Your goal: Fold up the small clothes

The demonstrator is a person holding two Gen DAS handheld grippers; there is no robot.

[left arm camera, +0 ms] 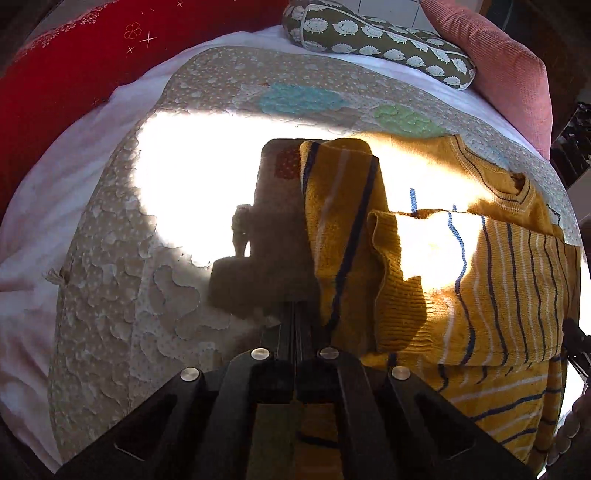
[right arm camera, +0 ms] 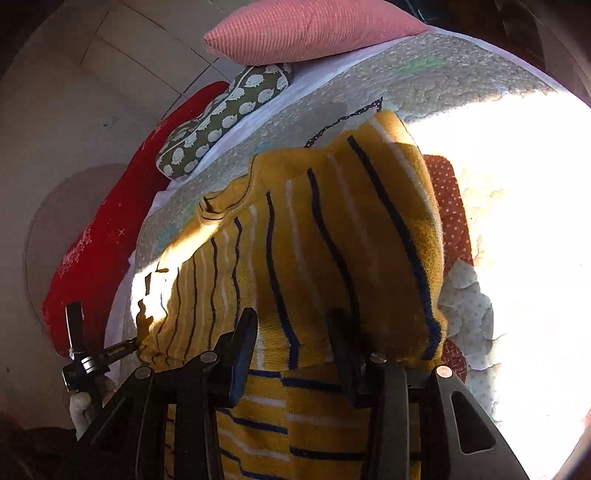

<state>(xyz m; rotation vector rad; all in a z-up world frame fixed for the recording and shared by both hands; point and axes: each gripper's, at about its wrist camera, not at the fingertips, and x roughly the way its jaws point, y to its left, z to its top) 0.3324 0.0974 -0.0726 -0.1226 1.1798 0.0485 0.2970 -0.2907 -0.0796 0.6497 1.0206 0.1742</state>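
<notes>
Because the yellow striped sweater [right arm camera: 332,240] is soft, limp knit, grip its ribbed hem at six o'clock; left gripper [left arm camera: 295,321] jaws closed together, right gripper [right arm camera: 291,347] jaws parted over the fabric.

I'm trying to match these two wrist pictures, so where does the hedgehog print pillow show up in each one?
Left wrist view: hedgehog print pillow lies at the top, right of centre, beside the pink cushion.
Right wrist view: hedgehog print pillow sits upper left, below the pink cushion.
Shared landmark: the yellow striped sweater on the quilt.
</notes>
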